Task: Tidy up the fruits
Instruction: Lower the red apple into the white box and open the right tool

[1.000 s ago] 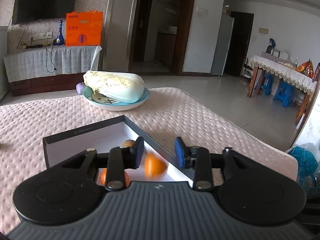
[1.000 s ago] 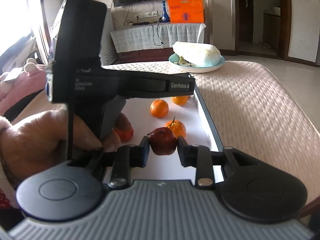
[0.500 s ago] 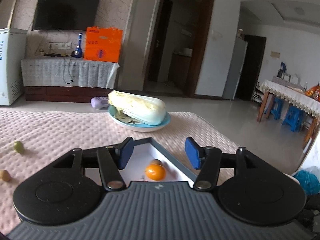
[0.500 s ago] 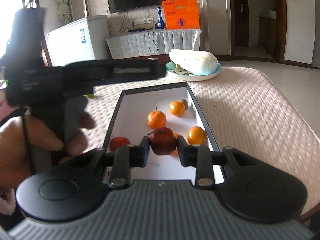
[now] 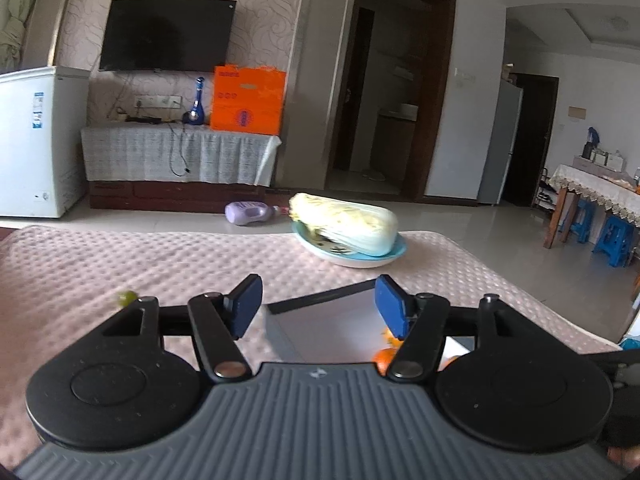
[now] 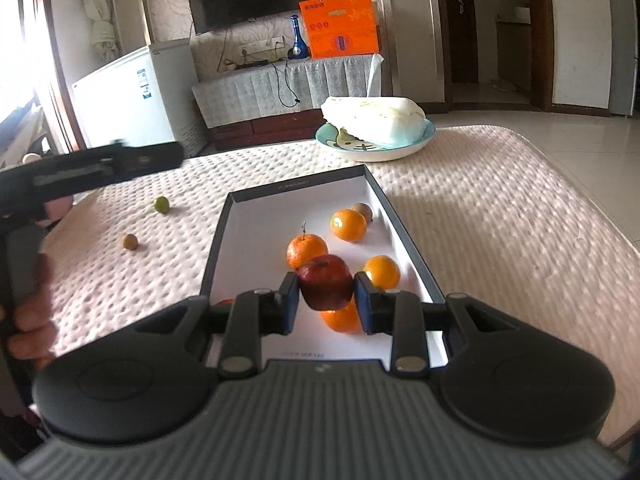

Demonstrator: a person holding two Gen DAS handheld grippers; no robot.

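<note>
On the left part of the bench, near its left edge, two small fruits lie loose on the bumpy pink cover: a green fruit farther back and a brown fruit closer in. The left gripper is above that side with its two blue pads spread wide and nothing between them. From its own camera the green fruit sits just off to its left, so I think this gripper is the nearer one for the loose fruits and would need to turn left and go down.

In the middle of the bench is a box with dark walls and a white floor. Four oranges and one little brown fruit lie inside it.

The right gripper hangs over the near end of the box. It is pinching a red apple tight between its pads. The apple is right above the box floor, so it only needs to go down.
</note>
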